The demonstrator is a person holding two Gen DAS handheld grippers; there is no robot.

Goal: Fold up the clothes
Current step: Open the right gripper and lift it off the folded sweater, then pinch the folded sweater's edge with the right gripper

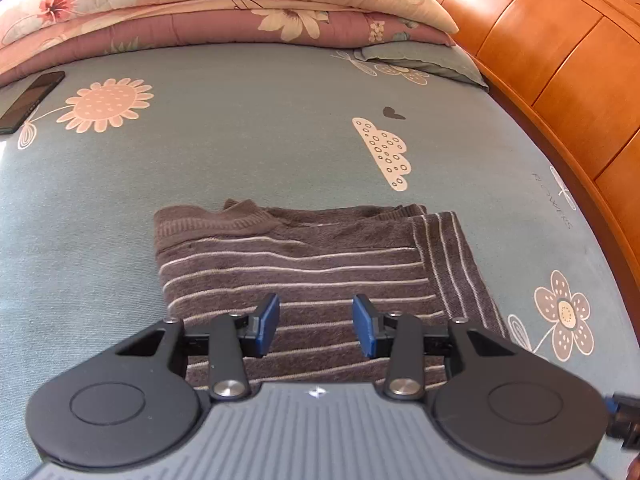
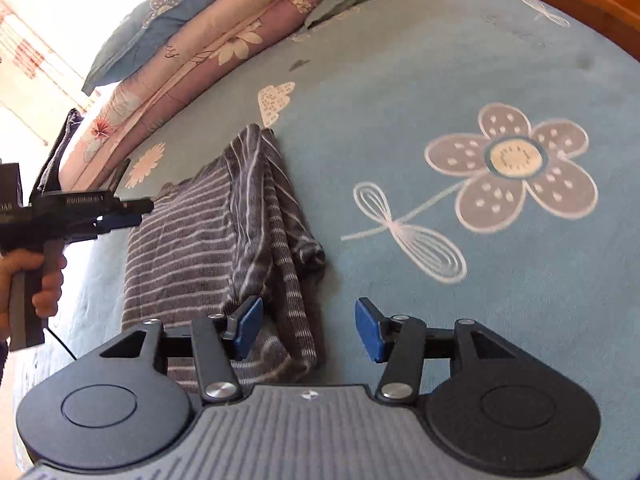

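Two tools gaping, both empty | sweater [image 1: 304,264] soft, light, limp on bed [image 1: 240,140] | grip folded edge at 3 o'clock

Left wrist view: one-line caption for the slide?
Open left gripper above a folded grey striped sweater on a blue floral bedsheet.

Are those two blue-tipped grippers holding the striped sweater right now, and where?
No. The left gripper and right gripper are both open above the striped sweater, gripping nothing.
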